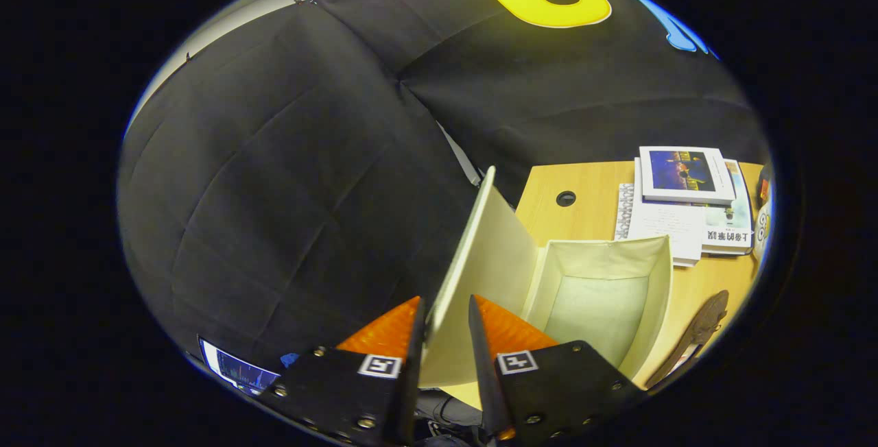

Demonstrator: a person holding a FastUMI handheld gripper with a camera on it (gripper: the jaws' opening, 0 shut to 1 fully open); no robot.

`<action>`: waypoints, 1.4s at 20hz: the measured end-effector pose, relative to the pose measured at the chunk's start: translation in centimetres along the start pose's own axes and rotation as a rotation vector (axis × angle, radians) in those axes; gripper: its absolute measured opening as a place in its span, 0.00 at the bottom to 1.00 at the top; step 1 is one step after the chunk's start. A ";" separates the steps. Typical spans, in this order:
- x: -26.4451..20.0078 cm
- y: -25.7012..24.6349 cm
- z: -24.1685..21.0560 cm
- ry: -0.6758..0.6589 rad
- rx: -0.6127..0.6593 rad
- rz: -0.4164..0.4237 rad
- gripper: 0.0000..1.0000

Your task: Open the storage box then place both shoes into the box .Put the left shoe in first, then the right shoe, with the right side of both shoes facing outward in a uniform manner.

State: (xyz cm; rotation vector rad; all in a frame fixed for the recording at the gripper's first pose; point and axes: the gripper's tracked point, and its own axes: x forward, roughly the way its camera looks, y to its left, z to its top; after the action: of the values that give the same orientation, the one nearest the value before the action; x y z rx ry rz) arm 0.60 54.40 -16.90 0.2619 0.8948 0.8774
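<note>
The gripper (446, 317) has its fingers nearly closed around the raised lid (473, 262) of the storage box (655, 296); whether both press on it is unclear. The box stands open and empty on the wooden table (590, 186). Beyond lie stacked books (686, 200); a shoe (699, 327) is partly cut off beside the box.

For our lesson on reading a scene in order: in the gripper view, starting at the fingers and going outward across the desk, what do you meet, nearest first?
Fingers with the raised lid between them → open storage box → round hole in the desk → black cloth wall.
</note>
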 end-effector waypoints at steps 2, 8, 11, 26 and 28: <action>-0.7 -0.4 0.2 -0.005 -0.019 0.002 0.72; -3.9 -4.0 0.9 -0.038 -0.063 -0.032 0.96; -6.1 -7.3 0.8 -0.070 -0.095 -0.076 0.96; -16.3 -23.6 -2.3 -0.161 -0.060 -0.308 0.96; -17.2 -25.8 -3.4 -0.153 -0.051 -0.352 0.96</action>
State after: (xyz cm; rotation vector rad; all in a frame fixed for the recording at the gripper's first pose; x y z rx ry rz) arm 6.87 24.52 -23.06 0.1195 0.7460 0.5447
